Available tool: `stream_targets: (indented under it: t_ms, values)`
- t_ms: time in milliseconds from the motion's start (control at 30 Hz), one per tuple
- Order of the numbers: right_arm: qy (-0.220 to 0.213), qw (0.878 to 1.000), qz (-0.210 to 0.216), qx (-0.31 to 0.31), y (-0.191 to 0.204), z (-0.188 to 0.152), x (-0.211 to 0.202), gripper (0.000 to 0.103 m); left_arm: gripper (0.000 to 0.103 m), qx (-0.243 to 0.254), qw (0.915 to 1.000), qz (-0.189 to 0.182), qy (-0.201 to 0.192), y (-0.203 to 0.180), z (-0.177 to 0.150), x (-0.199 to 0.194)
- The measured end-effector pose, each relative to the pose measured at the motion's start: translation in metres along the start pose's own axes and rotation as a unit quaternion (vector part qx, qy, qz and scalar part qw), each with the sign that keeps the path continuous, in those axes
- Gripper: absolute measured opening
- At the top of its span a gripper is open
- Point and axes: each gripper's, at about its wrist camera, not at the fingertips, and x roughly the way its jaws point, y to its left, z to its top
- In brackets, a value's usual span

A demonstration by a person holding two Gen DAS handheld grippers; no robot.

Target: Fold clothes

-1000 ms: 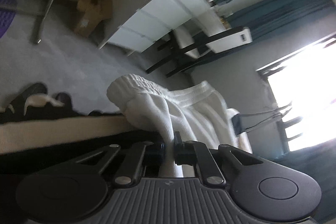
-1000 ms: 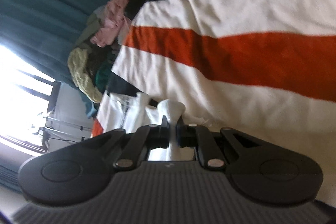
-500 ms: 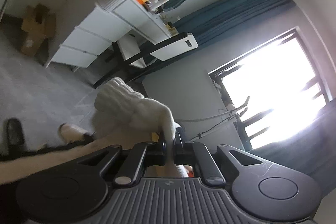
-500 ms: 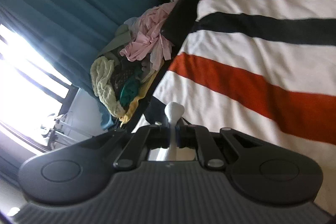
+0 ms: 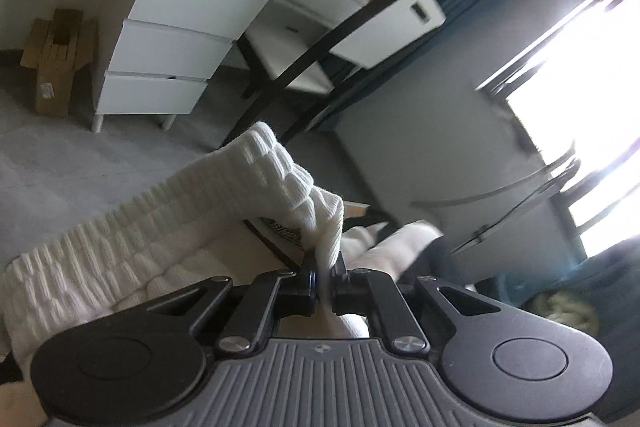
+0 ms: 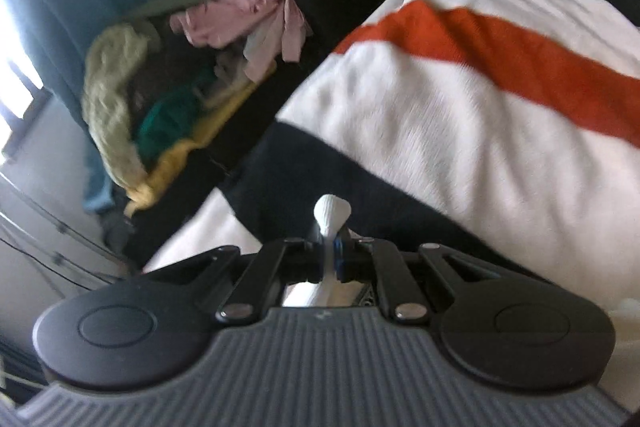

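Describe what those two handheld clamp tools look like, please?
Both look alike. The left gripper and right gripper are matte black, with a grey ribbed body at the base, two round black discs at the sides, and slanted black link bars fixed by silver rivets. The right one shows a blue strip on one fingertip. No cables or sleeves show.

Left wrist view: the white garment [image 5: 168,251] runs off the left edge, and its lower part drops out of sight behind the left gripper [image 5: 324,283], so its full shape can't be read. Beside the garment, a printed label [image 5: 286,231] is too blurred to make out. The window [image 5: 592,115] is blown out to white. Right wrist view: only a small knob of white fabric [image 6: 332,213] pokes past the fingers [image 6: 316,259]; the rest is hidden. The clothes pile [image 6: 188,51] beyond the striped bedspread [image 6: 460,115] is smeared, single items hard to separate.
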Motion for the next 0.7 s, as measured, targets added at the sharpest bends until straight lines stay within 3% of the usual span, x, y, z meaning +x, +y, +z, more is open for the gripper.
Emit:
stream_targets:
  t_ms: [133, 233, 267, 300, 333, 367, 433, 467, 533, 700]
  values:
    - [-0.023, 0.997, -0.009, -0.069, 0.007, -0.011, -0.005, 0.009, 0.009, 0.020, 0.9991, 0.035, 0.010, -0.014, -0.002, 0.013]
    - [-0.021, 0.998, 0.009, -0.062, 0.000, -0.007, -0.018, 0.013, 0.014, 0.050, 0.9973, 0.052, 0.014, -0.022, 0.001, 0.008]
    - [-0.021, 0.999, 0.020, -0.044, -0.002, -0.005, -0.023, 0.018, 0.017, 0.056, 0.9969, 0.053, 0.012, -0.024, 0.001, 0.004]
    - [-0.020, 0.999, 0.031, -0.029, -0.005, -0.002, -0.028, 0.021, 0.030, 0.060, 0.9969, 0.051, 0.009, -0.025, 0.002, 0.000]
    - [-0.019, 0.999, 0.041, -0.030, -0.006, -0.002, -0.033, 0.029, 0.047, 0.065, 0.9967, 0.047, 0.005, -0.026, 0.000, -0.004]
    - [-0.018, 0.998, 0.051, -0.031, -0.007, -0.001, -0.038, 0.045, 0.054, 0.071, 0.9965, 0.044, 0.002, -0.027, -0.004, -0.011]
    - [-0.015, 0.997, 0.073, -0.034, -0.011, -0.003, -0.049, 0.068, 0.059, 0.076, 0.9965, 0.033, -0.009, -0.029, -0.018, -0.029]
    - [-0.012, 0.996, 0.087, -0.034, -0.015, -0.004, -0.056, 0.071, 0.061, 0.078, 0.9965, 0.027, -0.015, -0.029, -0.025, -0.038]
    - [-0.005, 0.993, 0.112, -0.027, -0.026, -0.007, -0.072, 0.071, 0.069, 0.065, 0.9976, 0.009, -0.024, -0.025, -0.046, -0.063]
    - [0.029, 0.986, 0.161, 0.003, -0.066, -0.015, -0.127, 0.072, 0.071, 0.007, 0.9992, -0.036, -0.016, -0.009, -0.106, -0.121]
